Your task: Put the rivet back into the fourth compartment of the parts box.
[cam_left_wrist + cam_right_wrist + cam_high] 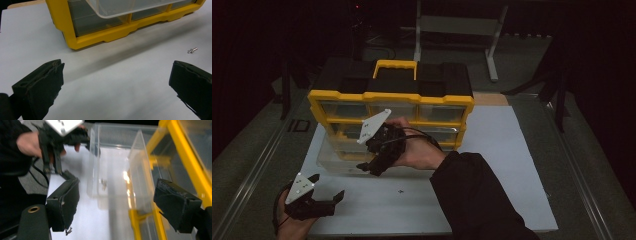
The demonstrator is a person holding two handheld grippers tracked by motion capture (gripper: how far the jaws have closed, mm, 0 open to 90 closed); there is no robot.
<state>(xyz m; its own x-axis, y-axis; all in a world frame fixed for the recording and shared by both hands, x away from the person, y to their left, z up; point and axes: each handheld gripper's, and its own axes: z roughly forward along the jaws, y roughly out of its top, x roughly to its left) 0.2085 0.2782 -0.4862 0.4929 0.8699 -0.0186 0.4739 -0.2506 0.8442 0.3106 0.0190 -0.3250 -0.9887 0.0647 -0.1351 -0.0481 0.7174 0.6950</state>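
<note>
Right gripper [373, 161] is hanging at the front of the yellow and black organizer [392, 97], jaws spread wide and gripping nothing, straddling the clear drawer [343, 161] that is sticking out of the bottom row on the left side. Left gripper [328, 189] is hovering low over the white table [492, 165] near the front-left corner, jaws also apart and empty. Progress-wise: drawer is already pulled out, so the opening step looks done; the small screw [400, 191] is lying loose on the table, well apart from the drawer and to the right of the left gripper, so picking it up and dropping it in looks like what is left, then probably closing the drawer. Contents: organizer is holding rows of clear drawers, the upper ones shut and looking empty as far as I can tell through the plastic. In the right gripper view the open drawer [117, 165] is showing one small dark item [103, 184], maybe a screw, but whether it is inside or seen through the plastic I cannot tell. In the left gripper view the screw [192, 50] is sitting on bare table ahead of the right-hand jaw.
</note>
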